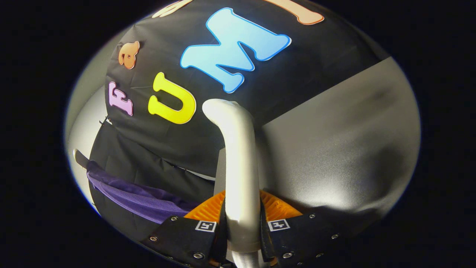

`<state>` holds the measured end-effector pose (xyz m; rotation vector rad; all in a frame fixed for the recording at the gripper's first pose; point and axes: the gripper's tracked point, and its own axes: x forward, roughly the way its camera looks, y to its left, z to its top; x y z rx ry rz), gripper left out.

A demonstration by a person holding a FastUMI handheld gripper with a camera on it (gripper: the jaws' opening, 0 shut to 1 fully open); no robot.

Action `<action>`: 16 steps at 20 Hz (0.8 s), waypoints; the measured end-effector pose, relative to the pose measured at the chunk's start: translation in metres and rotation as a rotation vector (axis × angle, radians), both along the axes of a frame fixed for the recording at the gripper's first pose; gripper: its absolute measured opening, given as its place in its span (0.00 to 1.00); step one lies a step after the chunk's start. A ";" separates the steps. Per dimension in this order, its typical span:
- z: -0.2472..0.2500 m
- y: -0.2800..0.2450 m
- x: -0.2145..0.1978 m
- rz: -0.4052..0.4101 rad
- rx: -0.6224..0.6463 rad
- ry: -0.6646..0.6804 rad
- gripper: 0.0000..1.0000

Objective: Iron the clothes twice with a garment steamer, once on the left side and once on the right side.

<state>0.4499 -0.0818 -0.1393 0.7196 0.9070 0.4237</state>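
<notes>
At about eight o'clock from your fingers hangs the purple garment (141, 199), its folds running down toward the left finger, against the black cloth wall (167, 156). A pale bar, perhaps the hanger's end (80, 158), shows at its upper tip, around nine o'clock; you cannot tell more of it.

In the middle, your gripper (241, 227) is pinching the garment steamer's white handle (238, 163): both fingers press on it, one on each side, and the handle rises straight ahead toward twelve o'clock, curving over at its top. Just behind the fingers an orange ribbed part (277, 206) shows on either side of the handle; whether it belongs to the steamer or to the gripper is unclear.

From one to four o'clock lies a plain grey wall (334, 149), with a soft shadow on it.

As for progress: you have the steamer firmly in hand, so the pick-up looks done. The steamer's head stands well apart from the garment and points away from it, so neither pass looks to be in hand now. Whether the left or right pass has already been made cannot be judged here.
</notes>
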 end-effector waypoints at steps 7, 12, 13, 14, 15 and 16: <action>0.012 -0.002 -0.018 0.009 -0.121 -0.076 0.35; 0.021 0.003 -0.058 0.022 -0.176 -0.094 0.36; 0.024 0.005 -0.067 0.017 -0.174 -0.096 0.36; 0.029 0.006 -0.075 0.010 -0.174 -0.102 0.36; 0.036 0.008 -0.084 -0.004 -0.171 -0.112 0.36; 0.044 0.009 -0.093 -0.019 -0.166 -0.125 0.36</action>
